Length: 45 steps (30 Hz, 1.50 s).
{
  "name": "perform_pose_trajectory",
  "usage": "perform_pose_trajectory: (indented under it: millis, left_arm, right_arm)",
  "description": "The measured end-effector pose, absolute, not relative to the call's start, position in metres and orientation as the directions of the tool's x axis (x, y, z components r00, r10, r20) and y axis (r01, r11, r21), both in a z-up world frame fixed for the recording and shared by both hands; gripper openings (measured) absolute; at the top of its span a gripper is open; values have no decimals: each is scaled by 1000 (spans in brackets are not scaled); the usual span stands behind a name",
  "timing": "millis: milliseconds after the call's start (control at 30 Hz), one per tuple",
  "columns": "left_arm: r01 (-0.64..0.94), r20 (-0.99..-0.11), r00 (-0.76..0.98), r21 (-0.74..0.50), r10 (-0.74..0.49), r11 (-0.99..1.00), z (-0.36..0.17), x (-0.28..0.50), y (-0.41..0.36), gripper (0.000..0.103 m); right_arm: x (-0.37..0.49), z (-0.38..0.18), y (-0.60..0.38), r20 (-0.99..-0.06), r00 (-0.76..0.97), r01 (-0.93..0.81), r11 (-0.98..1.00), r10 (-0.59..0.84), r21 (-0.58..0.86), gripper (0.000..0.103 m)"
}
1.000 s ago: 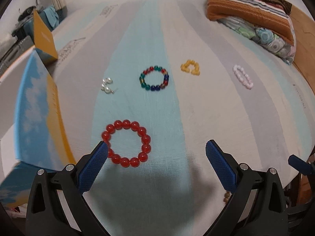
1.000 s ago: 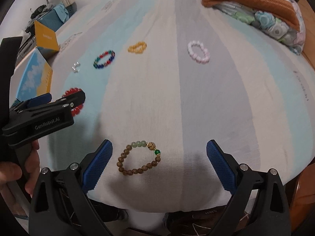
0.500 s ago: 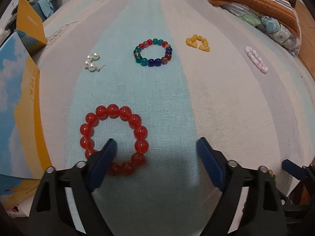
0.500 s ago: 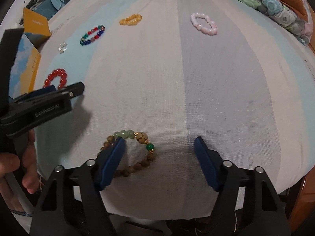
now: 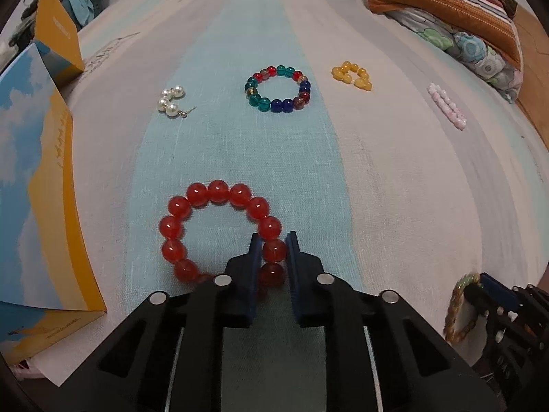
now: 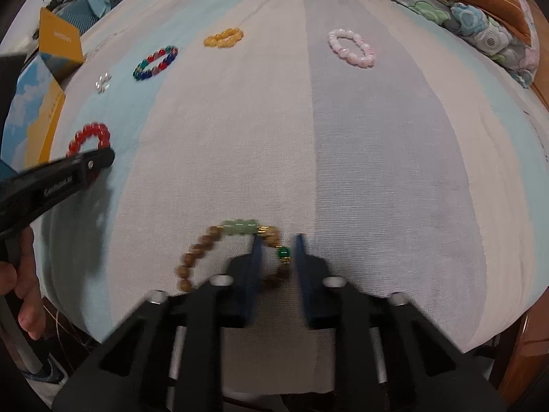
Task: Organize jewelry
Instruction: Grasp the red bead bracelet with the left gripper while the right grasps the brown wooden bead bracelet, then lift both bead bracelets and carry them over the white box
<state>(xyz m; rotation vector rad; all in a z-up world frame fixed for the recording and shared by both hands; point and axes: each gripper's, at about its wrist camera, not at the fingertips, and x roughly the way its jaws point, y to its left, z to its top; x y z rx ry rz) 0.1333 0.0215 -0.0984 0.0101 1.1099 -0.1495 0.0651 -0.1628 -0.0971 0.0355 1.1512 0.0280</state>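
Observation:
A red bead bracelet lies on the striped cloth near the front. My left gripper is closing, its blue pads pressing one red bead on the bracelet's right side. The right wrist view shows the same gripper from the side over the red bracelet. A brown wooden bracelet with green beads lies near the table's front edge. My right gripper is closing over its right side, around the dark green bead. This frame is slightly blurred.
Further back lie pearl earrings, a multicoloured bracelet, a yellow bracelet and a pink bracelet. An open blue and yellow box stands at the left. Folded blankets sit at the back right. A hand holds the left gripper.
Both grippers have sunk toward the cloth and their jaws have gone from wide open to nearly together, the left around a red bead, the right around the wooden bracelet's strand.

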Motion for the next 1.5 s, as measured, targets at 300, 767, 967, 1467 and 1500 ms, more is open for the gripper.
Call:
perform_pose_trajectory:
  millis: [300,767,967,1467,1500]
  left_arm:
    - [135,-888,436,-99,-149,986,-94,130,26,13]
    - [152,-865,477,-92,-155,984,-63,120,24,13]
    - [172,-863,480,-86,-160,981,-47,116,20,13]
    - [166,-841,512,-102,-175,981,2,111,37,13]
    - [162,-838,518,-99,-170,982,6,111,39,13]
  right_arm:
    - [65,-87,-173,-891,442,13,992,103,122,9]
    - [57,-66,-175,-851,506,7,986,140,166,9]
    - [56,-49,-172,-828,541,7,983,149,181,10]
    - [81,-5,-164,-788,598,-4,984,145,178,10]
    - [83,-2,-163,-787,601,-5,985,141,172,10]
